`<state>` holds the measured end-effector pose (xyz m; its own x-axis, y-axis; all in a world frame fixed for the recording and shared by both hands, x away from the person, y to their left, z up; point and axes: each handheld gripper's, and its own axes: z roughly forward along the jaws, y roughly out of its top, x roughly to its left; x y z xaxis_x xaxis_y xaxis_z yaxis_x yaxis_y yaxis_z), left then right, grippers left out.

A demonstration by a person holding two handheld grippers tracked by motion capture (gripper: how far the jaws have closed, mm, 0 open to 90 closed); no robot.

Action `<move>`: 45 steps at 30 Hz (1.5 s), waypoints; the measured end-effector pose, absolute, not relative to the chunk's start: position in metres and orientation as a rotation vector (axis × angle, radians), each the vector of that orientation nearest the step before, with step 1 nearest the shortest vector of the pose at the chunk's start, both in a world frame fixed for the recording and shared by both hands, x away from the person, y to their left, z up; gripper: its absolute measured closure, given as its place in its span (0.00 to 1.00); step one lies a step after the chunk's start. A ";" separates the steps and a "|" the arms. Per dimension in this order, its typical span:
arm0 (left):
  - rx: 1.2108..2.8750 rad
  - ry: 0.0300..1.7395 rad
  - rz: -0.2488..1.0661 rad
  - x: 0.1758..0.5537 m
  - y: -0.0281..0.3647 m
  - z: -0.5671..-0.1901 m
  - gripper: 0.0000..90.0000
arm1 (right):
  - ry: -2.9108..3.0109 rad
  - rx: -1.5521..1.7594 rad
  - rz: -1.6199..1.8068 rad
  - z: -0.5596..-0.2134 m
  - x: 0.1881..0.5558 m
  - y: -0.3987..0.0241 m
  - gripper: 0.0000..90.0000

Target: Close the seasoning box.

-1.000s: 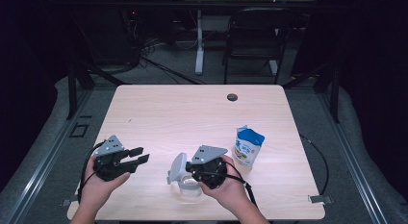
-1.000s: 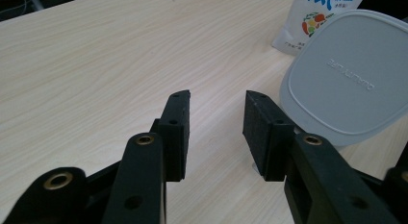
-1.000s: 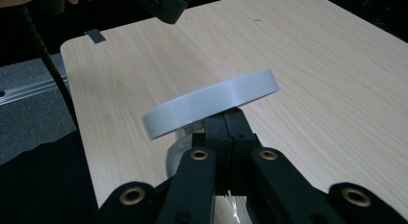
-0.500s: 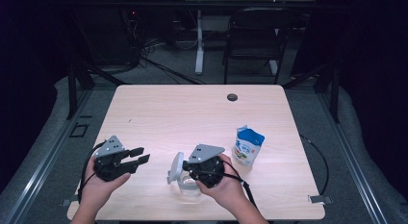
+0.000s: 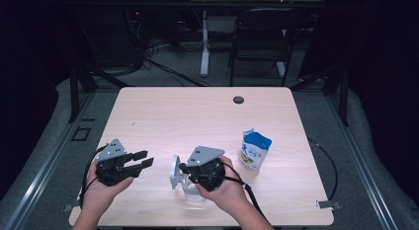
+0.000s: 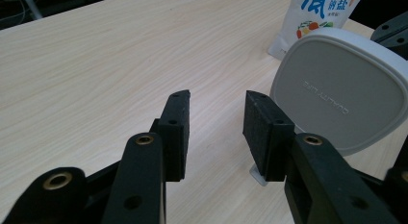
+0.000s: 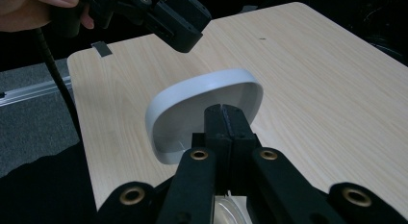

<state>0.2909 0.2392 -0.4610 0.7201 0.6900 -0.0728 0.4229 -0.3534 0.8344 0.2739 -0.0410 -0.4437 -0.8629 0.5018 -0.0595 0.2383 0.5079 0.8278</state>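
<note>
high view: light wooden table (image 5: 163,116), person's hands at near edge. right gripper (image 5: 184,168) jaws pressed together, tips against inner face of grey-white rounded plastic lid (image 5: 174,172) standing on edge near front centre; whether anything is pinched, cannot tell. clear container (image 5: 193,193) under right hand, blurred. left gripper (image 5: 144,158) just left of lid, apart from it, jaws moderately apart, nothing between. blue-white printed pouch (image 5: 255,149) upright, right of lid. dark round grommet hole (image 5: 238,99) near far edge.

the table (image 5: 163,116) is evenly lit from above, its surroundings dark; the high view looks slightly soft, perhaps low resolution.
</note>
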 end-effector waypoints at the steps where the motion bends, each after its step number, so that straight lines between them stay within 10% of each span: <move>1: 1.998 0.849 0.364 0.291 0.239 -0.461 0.69 | 2.462 0.622 1.284 -0.444 0.274 -0.041 1.00; 45: 1.989 0.863 0.367 0.292 0.239 -0.470 0.65 | 2.386 0.689 1.311 -0.438 0.262 -0.081 0.85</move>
<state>0.2922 0.2391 -0.4700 0.7111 0.6988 -0.0780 0.4291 -0.3434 0.8355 0.2623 -0.0806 -0.4379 -0.8278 0.5583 -0.0550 0.2528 0.4588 0.8518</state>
